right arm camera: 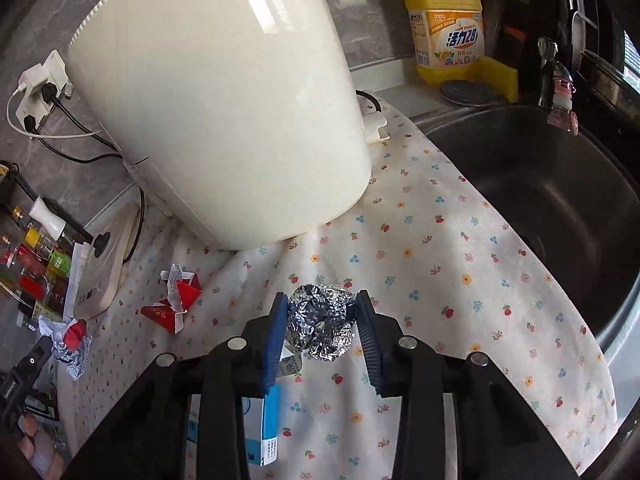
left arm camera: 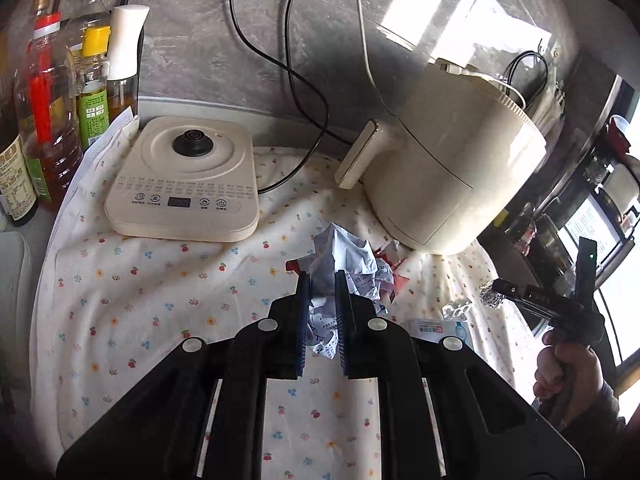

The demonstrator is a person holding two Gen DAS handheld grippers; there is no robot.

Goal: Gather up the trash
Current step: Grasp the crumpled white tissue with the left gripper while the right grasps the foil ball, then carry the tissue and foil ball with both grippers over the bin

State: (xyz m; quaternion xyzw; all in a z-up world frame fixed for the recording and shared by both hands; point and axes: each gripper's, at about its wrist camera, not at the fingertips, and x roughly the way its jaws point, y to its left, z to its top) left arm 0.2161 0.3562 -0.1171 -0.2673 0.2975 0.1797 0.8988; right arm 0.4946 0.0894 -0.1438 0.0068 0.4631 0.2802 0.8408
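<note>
My left gripper (left arm camera: 321,280) is shut on a crumpled printed paper (left arm camera: 348,260) and holds it over the flowered cloth (left arm camera: 160,280). My right gripper (right arm camera: 322,308) is shut on a crumpled foil ball (right arm camera: 322,322) above the cloth (right arm camera: 460,280); the foil ball also shows at the right in the left wrist view (left arm camera: 491,294). A torn red wrapper (right arm camera: 176,300) lies on the cloth to the left of the foil. A blue and white box (right arm camera: 264,424) lies under the right gripper, and it also shows in the left wrist view (left arm camera: 440,330).
A large cream appliance (right arm camera: 224,100) stands at the back, a cream kettle base (left arm camera: 184,180) to its left. Oil bottles (left arm camera: 52,112) line the far left. A dark sink (right arm camera: 540,208) lies to the right, with a yellow detergent bottle (right arm camera: 446,28) behind it.
</note>
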